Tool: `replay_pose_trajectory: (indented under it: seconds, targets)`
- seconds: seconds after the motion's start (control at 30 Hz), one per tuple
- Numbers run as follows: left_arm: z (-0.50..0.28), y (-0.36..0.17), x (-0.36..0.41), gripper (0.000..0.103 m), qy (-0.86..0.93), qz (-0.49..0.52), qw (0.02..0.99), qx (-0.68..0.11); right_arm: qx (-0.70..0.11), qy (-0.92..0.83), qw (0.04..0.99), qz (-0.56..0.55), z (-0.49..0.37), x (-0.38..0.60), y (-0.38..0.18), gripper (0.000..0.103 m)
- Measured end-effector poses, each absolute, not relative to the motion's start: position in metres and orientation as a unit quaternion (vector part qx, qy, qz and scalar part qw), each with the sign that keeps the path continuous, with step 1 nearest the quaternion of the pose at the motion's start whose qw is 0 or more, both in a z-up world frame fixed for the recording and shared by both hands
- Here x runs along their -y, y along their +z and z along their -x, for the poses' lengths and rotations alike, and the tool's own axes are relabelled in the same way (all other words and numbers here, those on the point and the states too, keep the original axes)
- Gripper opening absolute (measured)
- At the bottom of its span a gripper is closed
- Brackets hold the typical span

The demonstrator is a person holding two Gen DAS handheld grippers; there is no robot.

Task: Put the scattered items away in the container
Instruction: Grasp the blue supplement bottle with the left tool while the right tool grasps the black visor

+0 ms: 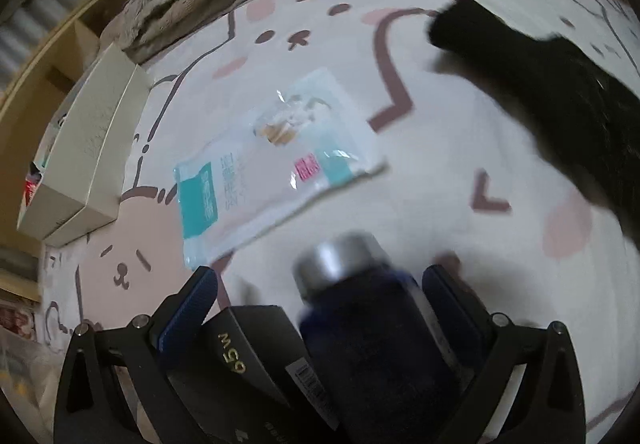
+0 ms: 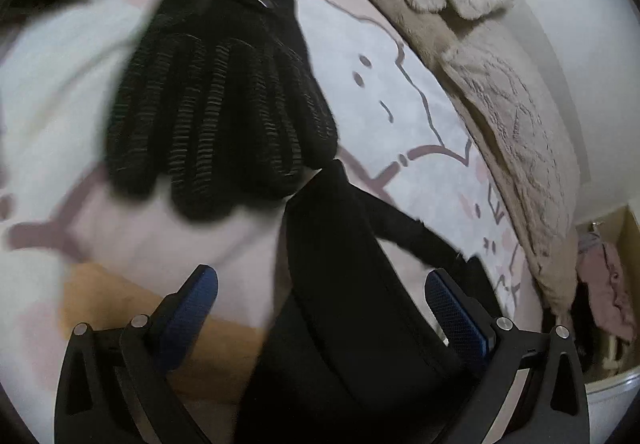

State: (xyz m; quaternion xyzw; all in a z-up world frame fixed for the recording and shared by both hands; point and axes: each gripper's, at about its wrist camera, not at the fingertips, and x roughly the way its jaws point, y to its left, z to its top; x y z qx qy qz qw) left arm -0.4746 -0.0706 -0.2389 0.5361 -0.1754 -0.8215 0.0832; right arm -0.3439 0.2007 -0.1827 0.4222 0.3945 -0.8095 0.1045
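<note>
Both views motion-blurred, edges soft. Left gripper (image 1: 320, 284): fingers (image 1: 192, 304) spread, a dark blue bottle (image 1: 372, 328) with silver cap standing between them, hugging the right finger; whether the pads actually touch it is unclear. Just inside the left finger lies a black box (image 1: 248, 356) printed "65W" in gold, a barcode sticker on its edge, lower part cut off by the frame. Ahead of the fingers, a clear plastic packet (image 1: 276, 160) with teal panels and a pink label lies flat on the cartoon-print bedsheet (image 1: 440, 164); its text is too blurred to read. Far left of the fingers, an open beige container box (image 1: 80, 148); contents mostly hidden, only a red scrap shows.

Right gripper (image 2: 320, 284): fingers (image 2: 456, 308) spread, a black pouch-like item (image 2: 340, 284) between them, possibly a strap, identity unclear. Ahead, a black knitted glove (image 2: 216, 96) lies on the sheet. A fuzzy beige blanket (image 2: 500, 104) lies beyond, to the right.
</note>
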Motion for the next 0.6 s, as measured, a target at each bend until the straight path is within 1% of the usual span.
replay_pose_trajectory:
  seconds: [0.07, 0.17, 0.2, 0.27, 0.3, 0.37, 0.43, 0.5, 0.53, 0.57, 0.6]
  targets:
    - [0.464, -0.239, 0.069, 0.103, -0.822, -0.536, 0.074, 0.180, -0.383, -0.811, 0.127, -0.424, 0.326, -0.197, -0.178, 0.103]
    - [0.446, -0.238, 0.070, 0.103, -0.826, -0.533, 0.071, 0.169, -0.426, -0.805, 0.124, -0.395, 0.294, -0.190, -0.181, 0.103]
    - [0.441, -0.237, 0.070, 0.103, -0.828, -0.530, 0.071, 0.169, -0.435, -0.804, 0.117, -0.388, 0.286, -0.190, -0.182, 0.103]
    - [0.431, -0.236, 0.065, 0.103, -0.833, -0.519, 0.070, 0.175, -0.434, -0.800, 0.133, -0.392, 0.269, -0.192, -0.185, 0.103]
    - [0.425, -0.235, 0.063, 0.102, -0.836, -0.514, 0.066, 0.180, -0.451, -0.792, 0.135, -0.389, 0.261, -0.190, -0.190, 0.103]
    - [0.415, -0.233, 0.060, 0.089, -0.842, -0.506, 0.051, 0.181, -0.489, -0.787, 0.124, -0.356, 0.246, -0.185, -0.197, 0.103]
    - [0.407, -0.231, 0.056, 0.083, -0.845, -0.501, 0.045, 0.182, -0.473, -0.801, 0.110, -0.350, 0.240, -0.185, -0.193, 0.103]
    - [0.403, -0.230, 0.054, 0.079, -0.847, -0.496, 0.038, 0.190, -0.458, -0.810, 0.106, -0.350, 0.236, -0.187, -0.190, 0.103]
    - [0.401, -0.229, 0.053, 0.075, -0.847, -0.494, 0.034, 0.191, -0.464, -0.808, 0.106, -0.346, 0.231, -0.187, -0.188, 0.103]
    - [0.399, -0.228, 0.051, 0.068, -0.849, -0.492, 0.026, 0.191, -0.470, -0.806, 0.109, -0.343, 0.226, -0.186, -0.186, 0.103]
    - [0.398, -0.227, 0.050, 0.063, -0.850, -0.491, 0.015, 0.188, -0.473, -0.804, 0.113, -0.341, 0.224, -0.185, -0.184, 0.103]
